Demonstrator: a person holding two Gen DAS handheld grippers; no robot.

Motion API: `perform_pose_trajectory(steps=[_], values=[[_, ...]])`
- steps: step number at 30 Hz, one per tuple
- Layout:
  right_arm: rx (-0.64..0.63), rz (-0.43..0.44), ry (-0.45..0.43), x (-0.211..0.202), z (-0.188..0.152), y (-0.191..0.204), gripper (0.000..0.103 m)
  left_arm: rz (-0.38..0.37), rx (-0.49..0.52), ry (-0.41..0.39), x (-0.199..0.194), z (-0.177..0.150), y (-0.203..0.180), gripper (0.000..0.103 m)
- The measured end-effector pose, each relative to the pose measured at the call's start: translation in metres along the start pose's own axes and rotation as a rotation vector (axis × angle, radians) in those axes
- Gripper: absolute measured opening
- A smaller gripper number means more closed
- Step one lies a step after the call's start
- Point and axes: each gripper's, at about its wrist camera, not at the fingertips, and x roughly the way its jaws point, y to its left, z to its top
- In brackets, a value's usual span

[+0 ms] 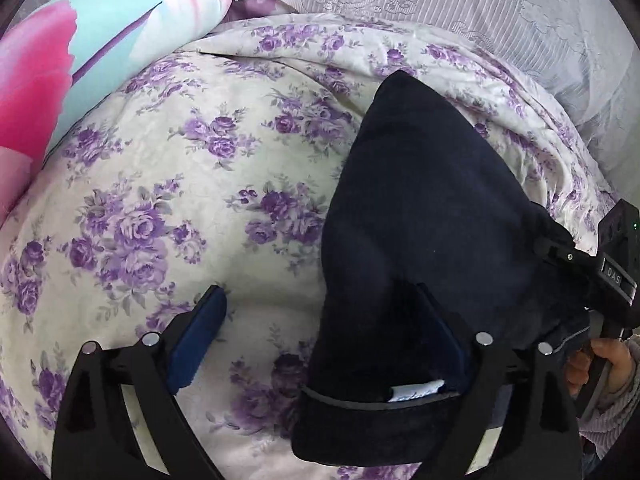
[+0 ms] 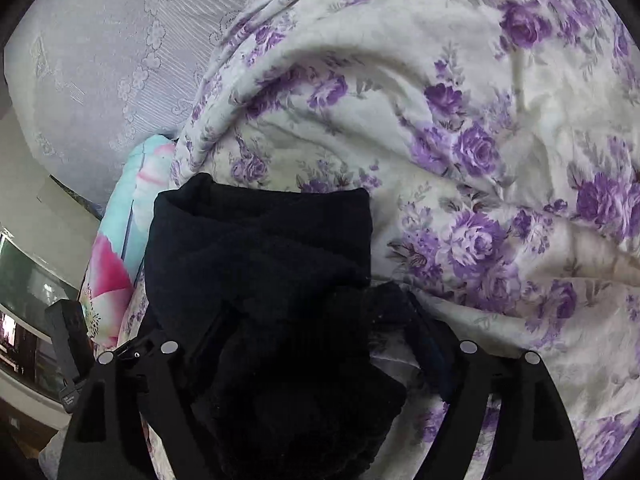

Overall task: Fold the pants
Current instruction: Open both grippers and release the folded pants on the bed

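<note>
Lying on floral quilt (image 1: 168, 168), dark pants (image 1: 420, 208)

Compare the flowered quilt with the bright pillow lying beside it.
The flowered quilt is cream with small purple roses; the bright pillow shows large pink and turquoise patches. The quilt spreads wide and wrinkled beneath the dark pants; the pillow sits plump at the quilt's edge, clear of the pants. Both are soft bedding with floral prints.
</note>
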Motion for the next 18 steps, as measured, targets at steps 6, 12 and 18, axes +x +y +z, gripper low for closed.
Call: perform_pose_trajectory(steps=[6, 12, 18], values=[[-0.191, -0.189, -0.242, -0.093, -0.03, 0.065, 0.095, 0.089, 0.062, -0.031, -0.051, 0.0, -0.017, 0.097], [-0.297, -0.519, 0.08, -0.04, -0.081, 0.075, 0.099, 0.211, 0.168, -0.128, -0.127, -0.022, -0.06, 0.098], [-0.33, -0.518, -0.36, -0.169, -0.112, 0.149, 0.099, 0.245, 0.221, -0.217, -0.21, -0.05, -0.095, 0.098]])
